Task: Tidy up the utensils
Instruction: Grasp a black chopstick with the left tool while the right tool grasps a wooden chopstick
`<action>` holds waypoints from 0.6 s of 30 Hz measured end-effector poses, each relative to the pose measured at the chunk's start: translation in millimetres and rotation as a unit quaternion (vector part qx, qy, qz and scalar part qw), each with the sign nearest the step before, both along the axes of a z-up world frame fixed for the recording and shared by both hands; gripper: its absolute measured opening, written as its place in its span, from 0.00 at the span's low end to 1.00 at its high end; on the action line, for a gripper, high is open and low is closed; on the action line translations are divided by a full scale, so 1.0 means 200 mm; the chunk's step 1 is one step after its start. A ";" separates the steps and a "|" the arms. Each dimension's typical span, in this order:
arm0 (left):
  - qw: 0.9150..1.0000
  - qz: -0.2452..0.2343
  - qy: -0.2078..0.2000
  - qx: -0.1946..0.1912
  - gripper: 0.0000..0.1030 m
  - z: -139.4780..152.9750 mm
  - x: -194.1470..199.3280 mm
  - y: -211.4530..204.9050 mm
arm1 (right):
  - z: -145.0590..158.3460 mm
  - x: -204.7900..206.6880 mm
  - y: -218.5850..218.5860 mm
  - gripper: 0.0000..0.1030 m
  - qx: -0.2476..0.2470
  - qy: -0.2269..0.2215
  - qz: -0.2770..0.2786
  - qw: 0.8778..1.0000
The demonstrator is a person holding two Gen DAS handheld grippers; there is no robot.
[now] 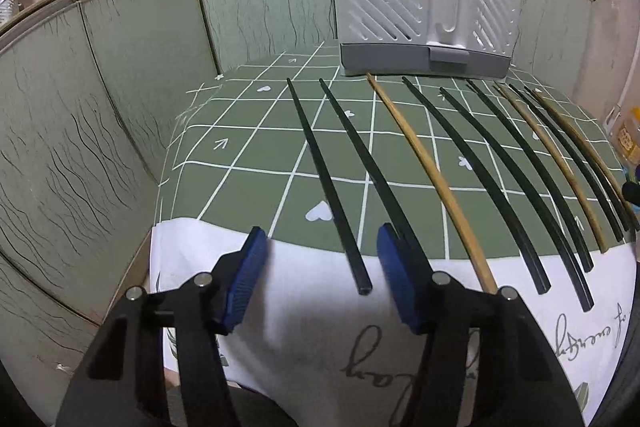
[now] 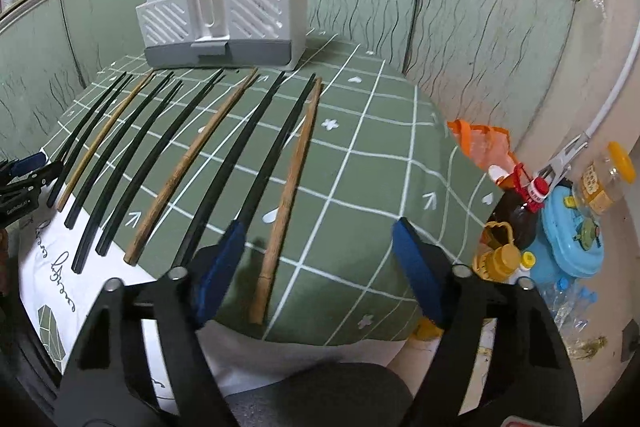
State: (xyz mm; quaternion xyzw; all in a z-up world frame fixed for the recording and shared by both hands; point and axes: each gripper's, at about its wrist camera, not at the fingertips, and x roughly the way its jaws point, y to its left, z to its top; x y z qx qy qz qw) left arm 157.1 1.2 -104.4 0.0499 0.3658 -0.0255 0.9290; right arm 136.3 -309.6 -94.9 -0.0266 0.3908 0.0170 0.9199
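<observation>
Several black and wooden chopsticks lie side by side on a green checked tablecloth [image 1: 248, 155], pointing at a grey-white utensil holder [image 1: 424, 7] at the back. My left gripper [image 1: 320, 267] is open and empty, its jaws either side of the near end of the leftmost black chopstick [image 1: 332, 187]. My right gripper [image 2: 320, 259] is open and empty, its jaws either side of the near end of the rightmost wooden chopstick [image 2: 286, 203]. The holder [image 2: 228, 3] and the left gripper [image 2: 24, 175] also show in the right wrist view.
Green panelled walls [image 1: 80, 107] close in the left and back. Right of the table stand bottles [image 2: 516, 211], a blue plastic toy [image 2: 572, 235], a jar [image 2: 608, 175] and an orange bag [image 2: 480, 143]. A white printed cloth [image 1: 312, 327] hangs over the near table edge.
</observation>
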 end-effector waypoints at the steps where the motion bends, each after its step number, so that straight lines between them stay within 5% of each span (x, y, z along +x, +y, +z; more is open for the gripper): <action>1: 1.000 0.001 -0.002 0.000 0.51 0.00 -0.01 0.00 | -0.01 0.00 0.01 0.54 0.000 0.002 0.001 1.000; 10: 1.000 0.024 -0.014 -0.001 0.11 -0.01 -0.01 -0.02 | -0.05 0.00 0.06 0.10 0.000 -0.003 0.005 1.000; 18: 0.999 0.023 -0.010 -0.033 0.07 0.00 -0.01 0.04 | -0.05 0.01 0.04 0.06 0.032 -0.003 -0.025 0.999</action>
